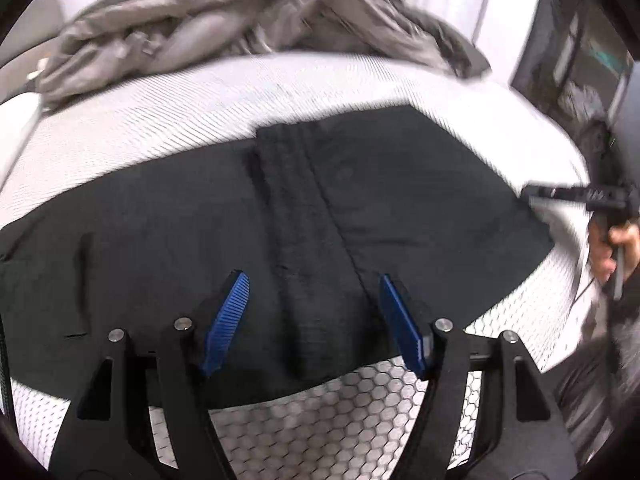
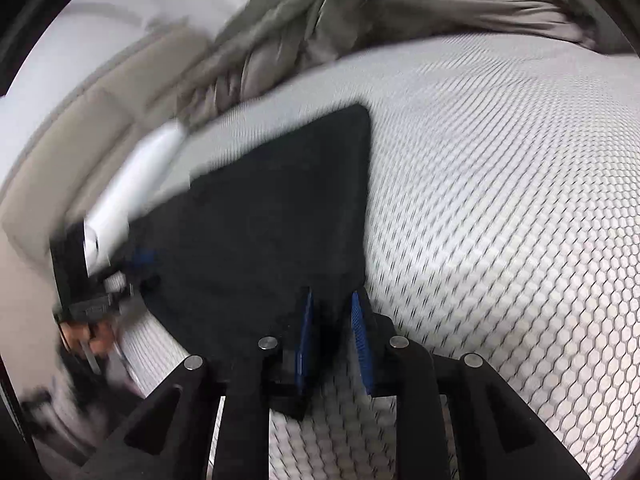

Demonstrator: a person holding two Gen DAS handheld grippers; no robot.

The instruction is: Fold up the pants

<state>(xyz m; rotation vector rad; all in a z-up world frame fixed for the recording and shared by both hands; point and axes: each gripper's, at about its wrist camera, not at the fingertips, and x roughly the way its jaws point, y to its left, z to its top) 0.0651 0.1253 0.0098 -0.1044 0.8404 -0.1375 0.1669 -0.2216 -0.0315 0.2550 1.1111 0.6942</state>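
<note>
Black pants lie flat on a white mattress with a honeycomb pattern. My left gripper is open, its blue pads over the pants near their front edge, either side of a vertical seam. My right gripper has its jaws narrowly apart around the near corner of the black pants, with fabric between the blue pads. The right gripper also shows at the pants' right edge in the left wrist view. The left gripper appears blurred at the left of the right wrist view.
A crumpled grey blanket lies at the far side of the mattress, also seen in the right wrist view. A white pillow lies left. Dark furniture stands beyond the mattress's right edge.
</note>
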